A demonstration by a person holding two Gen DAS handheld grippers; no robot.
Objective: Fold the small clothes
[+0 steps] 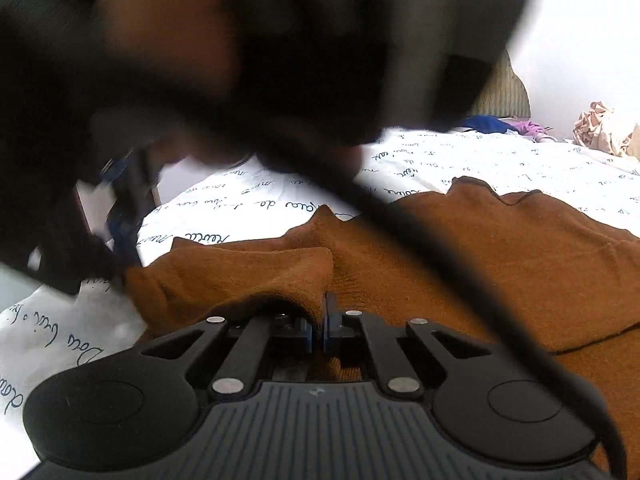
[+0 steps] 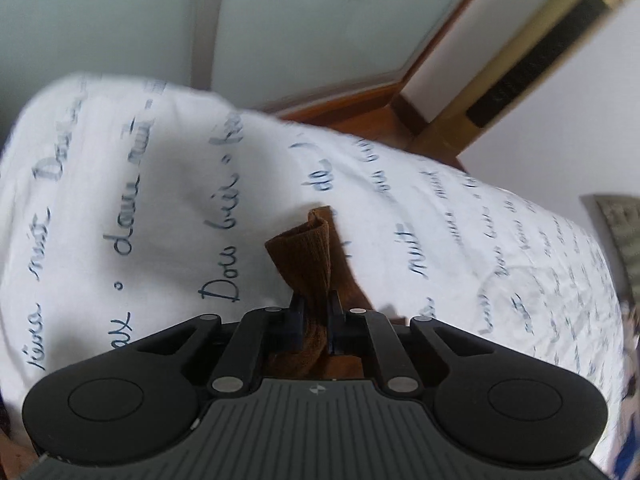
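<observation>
Meanwhile, a brown knit garment (image 1: 500, 264) lies spread on a white bedsheet (image 1: 460, 160) printed with dark blue cursive script; only fragments such as "Dou" and "nuit" can be made out. The left gripper (image 1: 323, 320) is closed tight, pinching a raised fold of the brown fabric near its edge. The right gripper (image 2: 316, 320) clamps a bunched, ribbed end of the same brown cloth. Its blurred body fills the left view's upper half.
</observation>
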